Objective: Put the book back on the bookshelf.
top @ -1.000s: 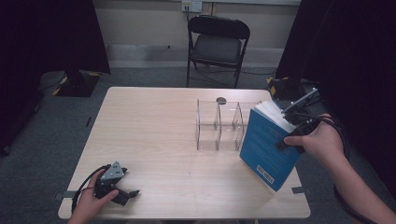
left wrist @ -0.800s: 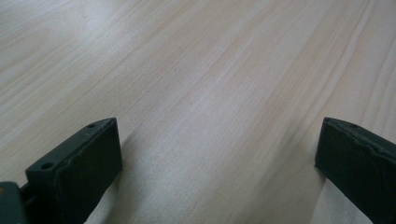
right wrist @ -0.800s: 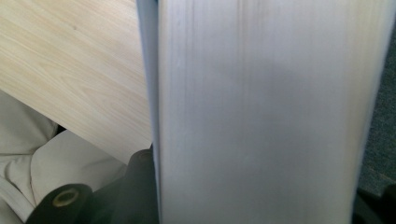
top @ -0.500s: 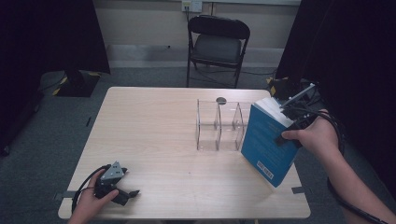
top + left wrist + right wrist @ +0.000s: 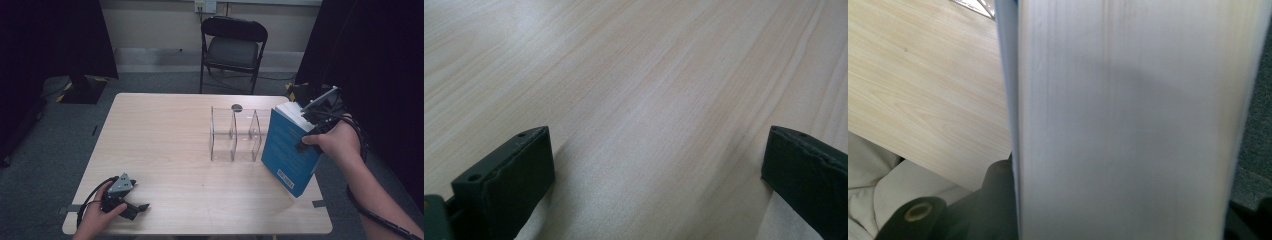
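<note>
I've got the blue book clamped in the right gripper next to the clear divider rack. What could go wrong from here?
The blue book is tilted, held near its top by the right gripper; it could pivot or slip in the jaws. Its lower corner sits close to the table edge and might drop off. The clear rack looks light and stands unsteadied, since the left gripper rests far off, so a nudge from the book may shove it.

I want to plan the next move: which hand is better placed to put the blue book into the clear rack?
The right. Its gripper already grips the blue book, tilted beside the clear rack. The left gripper rests with open jaws at the table's near corner, far away.
</note>
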Available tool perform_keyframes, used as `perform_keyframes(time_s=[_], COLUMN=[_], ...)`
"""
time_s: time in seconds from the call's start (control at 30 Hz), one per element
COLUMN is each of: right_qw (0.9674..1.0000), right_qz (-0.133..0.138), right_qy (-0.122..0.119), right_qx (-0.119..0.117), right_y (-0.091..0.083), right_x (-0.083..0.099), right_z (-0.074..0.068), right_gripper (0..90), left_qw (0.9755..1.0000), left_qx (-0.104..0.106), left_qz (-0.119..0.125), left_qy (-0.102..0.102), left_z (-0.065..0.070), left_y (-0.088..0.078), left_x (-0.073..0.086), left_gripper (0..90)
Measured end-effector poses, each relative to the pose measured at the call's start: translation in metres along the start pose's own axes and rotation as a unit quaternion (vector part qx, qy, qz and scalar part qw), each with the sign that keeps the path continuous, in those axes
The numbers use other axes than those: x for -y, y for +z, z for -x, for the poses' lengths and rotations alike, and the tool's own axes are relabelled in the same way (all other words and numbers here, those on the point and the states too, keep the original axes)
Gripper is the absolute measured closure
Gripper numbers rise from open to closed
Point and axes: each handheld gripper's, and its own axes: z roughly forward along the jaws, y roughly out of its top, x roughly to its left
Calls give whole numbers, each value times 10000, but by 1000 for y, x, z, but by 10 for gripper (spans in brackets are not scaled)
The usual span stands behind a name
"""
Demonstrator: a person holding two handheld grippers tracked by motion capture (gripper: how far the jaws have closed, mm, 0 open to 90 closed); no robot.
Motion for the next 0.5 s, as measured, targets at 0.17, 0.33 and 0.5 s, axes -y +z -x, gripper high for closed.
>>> perform_keyframes(time_s=[0.17,0.33,0.5], right_qw=[10000,9999,9999], right_qz=[17,22,19], right_qy=[54,115,141], right_qx=[-20,-24,7], right_y=[0,2,3], right_x=[-4,-8,-12], right_z=[0,-1,-3], right_gripper=[616,617,616], left_qw=[10000,10000,10000], left_qx=[-2,-2,-3], left_qz=[1,0,5], left_qy=[1,4,5], left_z=[0,0,0], left_y=[0,0,0], left_x=[0,0,0], left_gripper=[0,0,0])
